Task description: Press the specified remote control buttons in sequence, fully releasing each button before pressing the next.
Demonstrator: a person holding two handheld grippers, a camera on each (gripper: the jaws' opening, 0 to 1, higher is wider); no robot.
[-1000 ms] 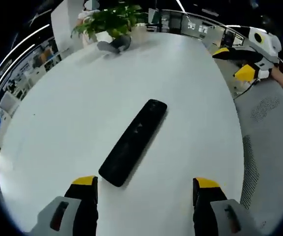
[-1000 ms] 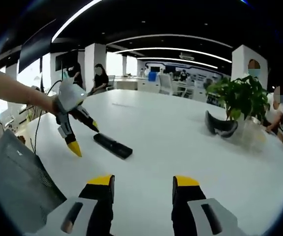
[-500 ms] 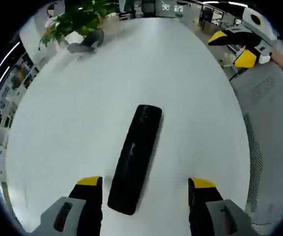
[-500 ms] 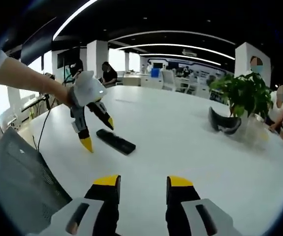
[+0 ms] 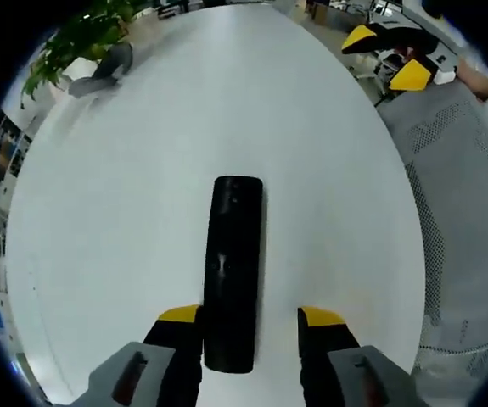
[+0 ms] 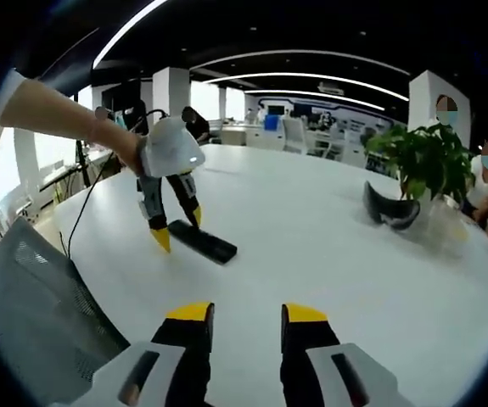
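— Between the left claw's point(image 5: 250, 318) jaws, look: the remote point(image 5: 233, 270) lies flat on the white worktop point(image 5: 125, 212), its near end right in the gap, its long axis running straight ahead along the jaws.

— Is it gripped?

— Hard to say; the jaws straddle it at medium spread, and from here I can't tell whether they touch its sides.

— And the right claw point(image 6: 242, 312)?

— Well back, narrow gap, nothing in it. The left is by far the nearer.

— What does the right gripper view add?

— The side-on look: left claw point(image 6: 174, 231) tips down at the remote's point(image 6: 203, 242) end, a hand point(image 6: 129, 148) above. The plant point(image 6: 426, 161) sits well apart.
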